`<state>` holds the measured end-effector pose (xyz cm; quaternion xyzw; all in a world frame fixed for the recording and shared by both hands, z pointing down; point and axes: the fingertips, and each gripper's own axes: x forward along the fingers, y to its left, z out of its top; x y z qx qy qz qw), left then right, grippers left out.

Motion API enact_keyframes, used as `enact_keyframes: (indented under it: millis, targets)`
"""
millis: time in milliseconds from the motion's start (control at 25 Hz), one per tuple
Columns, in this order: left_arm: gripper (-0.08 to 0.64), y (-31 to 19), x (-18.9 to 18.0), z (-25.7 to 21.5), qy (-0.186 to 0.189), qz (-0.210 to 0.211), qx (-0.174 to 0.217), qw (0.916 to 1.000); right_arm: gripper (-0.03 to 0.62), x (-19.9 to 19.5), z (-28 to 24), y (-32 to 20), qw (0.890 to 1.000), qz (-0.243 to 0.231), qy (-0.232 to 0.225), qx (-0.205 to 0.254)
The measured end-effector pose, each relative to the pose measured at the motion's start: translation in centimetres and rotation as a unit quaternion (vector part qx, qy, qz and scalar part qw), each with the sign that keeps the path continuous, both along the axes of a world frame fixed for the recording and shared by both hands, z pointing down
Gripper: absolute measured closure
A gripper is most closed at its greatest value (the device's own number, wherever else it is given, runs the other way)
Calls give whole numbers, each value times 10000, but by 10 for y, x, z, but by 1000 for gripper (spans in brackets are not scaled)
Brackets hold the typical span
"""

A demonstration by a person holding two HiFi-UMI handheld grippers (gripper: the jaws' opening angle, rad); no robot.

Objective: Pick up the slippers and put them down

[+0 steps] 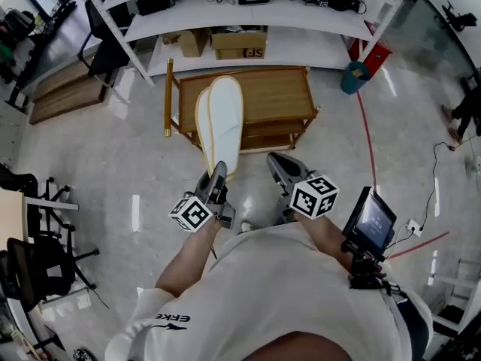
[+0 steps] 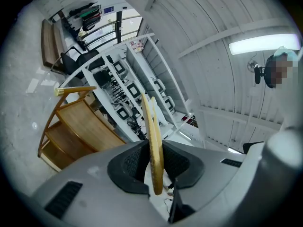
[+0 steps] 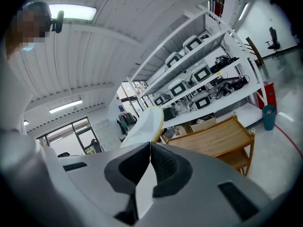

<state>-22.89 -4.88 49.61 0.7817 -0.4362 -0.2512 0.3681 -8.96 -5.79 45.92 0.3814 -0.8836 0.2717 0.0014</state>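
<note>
Two slippers (image 1: 222, 122) are pinched by one end in the L gripper (image 2: 154, 160), jaws narrowly apart, held out toward the rack (image 1: 278, 96), R gripper (image 3: 150, 148) closed on nothing; carry step is judged in hand, gentle lowering & release needed next.

The wooden rack (image 1: 274, 96) stands on the floor (image 1: 135, 149) just ahead of the person (image 1: 285, 292), with the long shelving unit (image 1: 301, 47) behind it and cardboard boxes (image 1: 239, 43) on that unit's lowest shelf. The slippers (image 1: 223, 122), one against the other between the fingers of the left gripper (image 1: 219, 173), reach out over the rack's left half, with the right gripper (image 1: 275, 162) just to their right. A bucket (image 1: 355, 77) stands beyond the rack's right end.
</note>
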Motion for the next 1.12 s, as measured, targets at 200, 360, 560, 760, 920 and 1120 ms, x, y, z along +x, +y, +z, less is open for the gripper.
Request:
enact_keyframes:
  millis: [200, 360, 560, 760, 920, 1120]
  targets:
    - [495, -16, 32, -7, -46, 220, 59, 9997, 586, 32, -4, -7, 9998, 208, -48, 34]
    - [495, -28, 65, -12, -26, 289, 43, 9996, 586, 67, -6, -10, 9994, 331, -85, 28]
    - [495, -37, 101, -13, -1, 306, -41, 9995, 586, 105, -8, -14, 9991, 395, -156, 27]
    - [495, -47, 138, -11, -30, 296, -98, 9995, 586, 138, -8, -25, 9990, 373, -229, 21]
    - [495, -57, 166, -5, -25, 207, -156, 9997, 586, 165, -3, -33, 9991, 310, -282, 2]
    - [495, -72, 201, -5, -72, 91, -171, 9998, 586, 196, -1, -50, 9992, 177, -363, -20]
